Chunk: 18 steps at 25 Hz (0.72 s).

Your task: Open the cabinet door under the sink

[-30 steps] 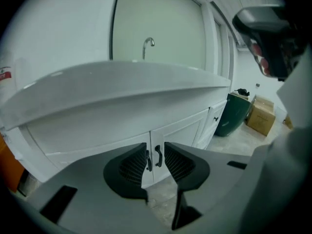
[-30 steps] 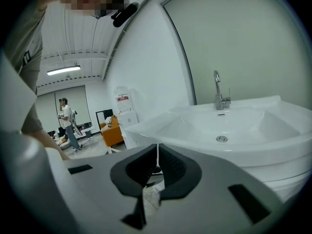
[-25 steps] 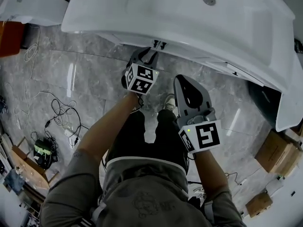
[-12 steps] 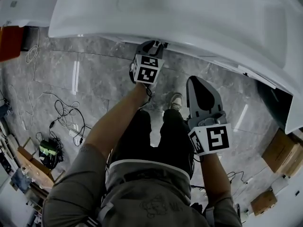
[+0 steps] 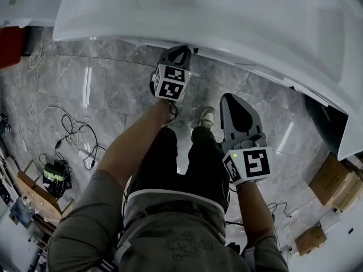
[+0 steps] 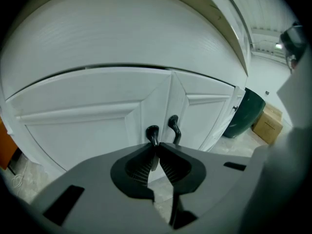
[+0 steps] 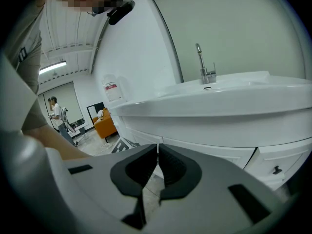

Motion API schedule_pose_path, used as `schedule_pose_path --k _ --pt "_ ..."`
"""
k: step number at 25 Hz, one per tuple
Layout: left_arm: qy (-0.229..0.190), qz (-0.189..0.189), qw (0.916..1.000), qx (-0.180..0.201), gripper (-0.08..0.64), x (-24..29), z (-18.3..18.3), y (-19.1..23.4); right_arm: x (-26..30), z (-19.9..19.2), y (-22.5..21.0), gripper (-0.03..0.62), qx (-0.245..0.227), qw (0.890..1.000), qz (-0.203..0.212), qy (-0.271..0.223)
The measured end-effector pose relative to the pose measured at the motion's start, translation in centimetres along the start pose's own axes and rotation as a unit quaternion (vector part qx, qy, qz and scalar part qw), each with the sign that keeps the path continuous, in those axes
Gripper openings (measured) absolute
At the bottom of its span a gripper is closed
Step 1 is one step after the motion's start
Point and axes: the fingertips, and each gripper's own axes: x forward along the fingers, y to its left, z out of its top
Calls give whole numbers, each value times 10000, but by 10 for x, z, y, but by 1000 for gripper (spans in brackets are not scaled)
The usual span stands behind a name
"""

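Observation:
The white sink (image 5: 227,16) sits over a white cabinet with two doors (image 6: 87,116), both of which look flush and closed. Two black handles stand side by side at the middle seam: the left handle (image 6: 152,133) and the right handle (image 6: 173,127). My left gripper (image 6: 157,146) is shut on the lower part of the left handle. In the head view it reaches under the sink's rim (image 5: 180,54). My right gripper (image 5: 235,109) hangs back over the floor, away from the cabinet. It is shut on nothing (image 7: 157,152) and points along the sink's front.
A dark green bin (image 6: 246,113) and cardboard boxes (image 5: 334,180) stand to the cabinet's right. Cables and a charger (image 5: 54,174) lie on the grey tile floor at left, near an orange object (image 5: 10,44). The person's legs and a shoe (image 5: 207,117) are below the grippers. A tap (image 7: 204,67) rises from the sink.
My left gripper has moved up under the sink's rim to the handles. The right gripper has stayed about where it was.

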Motion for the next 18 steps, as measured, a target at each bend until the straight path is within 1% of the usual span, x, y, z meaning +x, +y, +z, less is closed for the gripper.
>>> schedule_pose_path --k 4,10,12,18 --pt "-57 -299 9995 -11 52 -15 -14 -7 -1 0 10 33 -16 9999 64 80" --pt "-101 -518 9986 -3 52 -48 -44 -12 5 -3 35 33 -120 9993 268 241" --pt "-191 -629 9978 53 52 -60 -52 -13 8 -8 44 32 -171 9988 320 329" --pt "-312 -737 9966 186 54 -98 -81 -11 19 -20 78 33 -293 9962 558 603"
